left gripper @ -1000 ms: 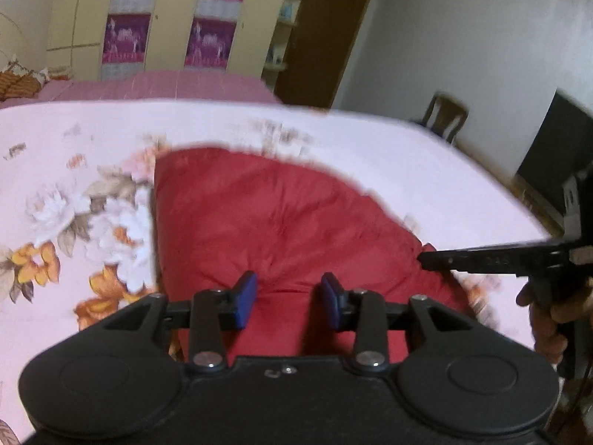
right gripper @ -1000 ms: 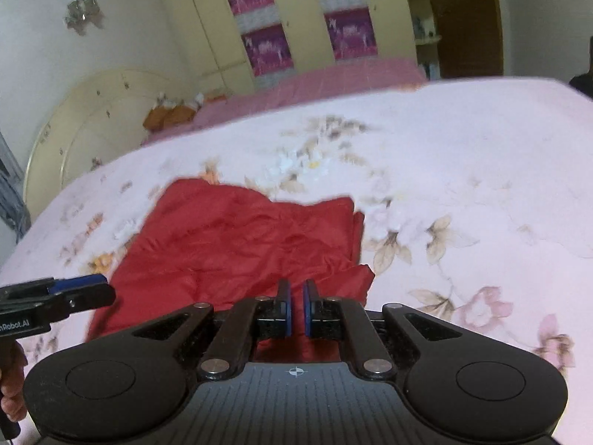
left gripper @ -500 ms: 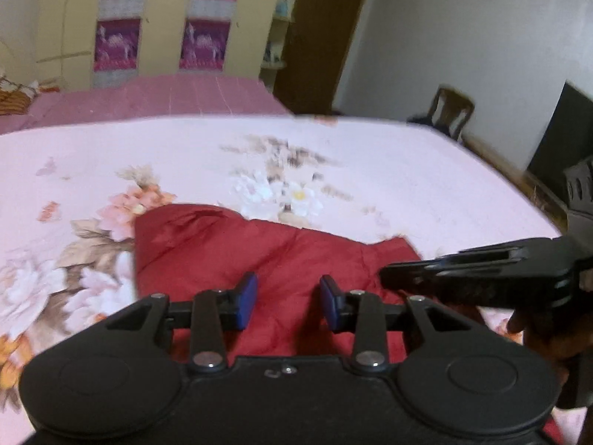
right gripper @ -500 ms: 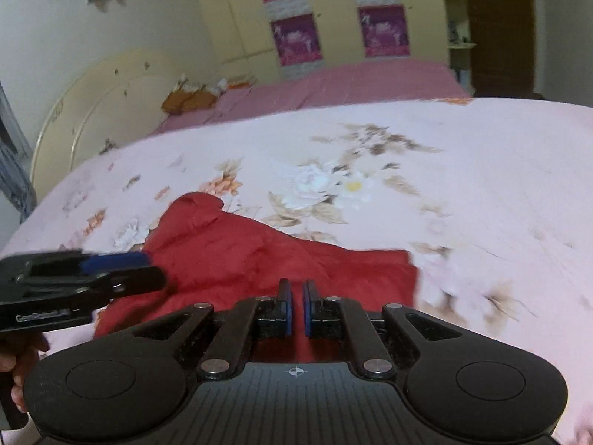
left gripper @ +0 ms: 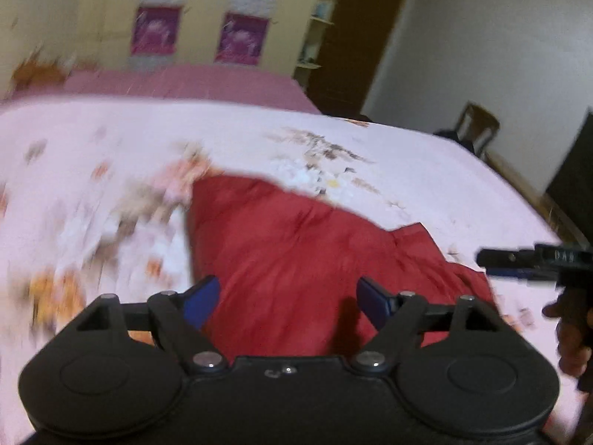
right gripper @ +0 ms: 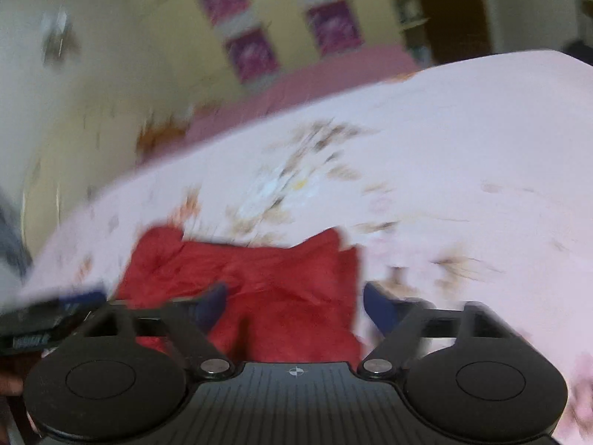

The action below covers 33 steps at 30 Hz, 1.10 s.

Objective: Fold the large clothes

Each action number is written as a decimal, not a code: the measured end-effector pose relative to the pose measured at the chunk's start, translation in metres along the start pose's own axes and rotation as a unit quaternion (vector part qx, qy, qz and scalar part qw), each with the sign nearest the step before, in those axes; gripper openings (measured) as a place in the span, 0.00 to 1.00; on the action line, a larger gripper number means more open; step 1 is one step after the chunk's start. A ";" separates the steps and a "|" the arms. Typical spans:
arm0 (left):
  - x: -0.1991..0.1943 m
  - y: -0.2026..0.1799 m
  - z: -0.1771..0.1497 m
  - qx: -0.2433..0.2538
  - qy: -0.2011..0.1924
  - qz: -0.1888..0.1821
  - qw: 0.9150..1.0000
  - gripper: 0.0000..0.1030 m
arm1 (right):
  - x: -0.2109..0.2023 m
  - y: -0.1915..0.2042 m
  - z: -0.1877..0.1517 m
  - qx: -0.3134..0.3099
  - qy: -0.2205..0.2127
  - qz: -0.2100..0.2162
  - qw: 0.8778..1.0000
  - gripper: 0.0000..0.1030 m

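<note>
Nearest the lens in the left wrist view, the left gripper has its 2 blue pads spread wide and opening, with nothing pinched between them; the red garment lies on the bed beneath and beyond the pads rather than in them. The right gripper is the same in its own view: jaws opening, pads well apart, cloth showing through the gap but not clamped. It also appears at the right edge of the left view, carried by the person's hand beside the garment's right corner. The garment sits as a folded, puffy slab at the near side of the bed, its top creased and its far edge curving away. It looks soft, light and somewhat quilted, so I judge it will sag and slide on itself rather than hold a crease, and a pinch through 1 layer alone would likely peel the stack apart. The better hold seems to be the 2 near corners, taking all layers at once. Beyond it spreads the floral bedsheet, pale pink and bare of other clothes. Farther off stand a wooden chair and the yellow wardrobe.
</note>
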<state>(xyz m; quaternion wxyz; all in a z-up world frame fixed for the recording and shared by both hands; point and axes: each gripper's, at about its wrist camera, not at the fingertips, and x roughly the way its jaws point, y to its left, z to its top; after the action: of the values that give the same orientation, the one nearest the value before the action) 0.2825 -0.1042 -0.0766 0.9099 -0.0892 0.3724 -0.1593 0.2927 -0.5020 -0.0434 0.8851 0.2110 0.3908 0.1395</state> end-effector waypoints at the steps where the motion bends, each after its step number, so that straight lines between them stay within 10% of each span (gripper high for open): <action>1: -0.009 0.002 -0.008 -0.011 -0.001 -0.005 1.000 0.67 | -0.011 -0.009 -0.005 0.016 -0.004 0.004 1.000 0.66; 3: -0.022 0.000 -0.019 -0.015 -0.004 -0.009 1.000 0.61 | -0.027 -0.018 -0.016 0.038 -0.006 0.020 0.999 0.28; 4: -0.024 -0.001 -0.022 -0.018 -0.003 -0.010 1.000 0.60 | -0.033 -0.019 -0.021 0.041 -0.009 0.026 0.999 0.26; 15: -0.016 -0.002 -0.040 -0.021 0.021 0.020 0.999 0.60 | 0.002 -0.010 -0.047 0.037 0.049 0.016 0.998 0.26; 17: -0.026 0.003 -0.038 -0.036 0.008 0.012 0.999 0.76 | -0.012 -0.010 -0.045 0.040 0.031 0.025 0.998 0.27; 19: -0.028 0.011 -0.036 -0.059 0.006 0.002 0.998 0.82 | -0.019 -0.016 -0.041 0.056 0.021 0.024 0.998 0.73; 20: -0.027 0.015 -0.034 -0.075 0.008 -0.006 0.997 0.82 | -0.018 -0.022 -0.040 0.066 0.014 0.032 0.997 0.75; 27: 0.003 0.038 -0.032 -0.162 0.049 -0.053 0.984 0.81 | 0.020 -0.058 -0.034 0.200 0.060 0.085 0.974 0.54; 33: 0.012 0.040 -0.035 -0.170 0.066 -0.053 0.982 0.81 | 0.030 -0.048 -0.027 0.192 0.097 0.091 0.972 0.46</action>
<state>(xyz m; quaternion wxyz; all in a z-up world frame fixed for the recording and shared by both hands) 0.2746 -0.0730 -0.1206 0.8450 -0.2514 0.4482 -0.1478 0.2960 -0.5244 -0.1024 0.7696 0.3971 0.4732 0.1619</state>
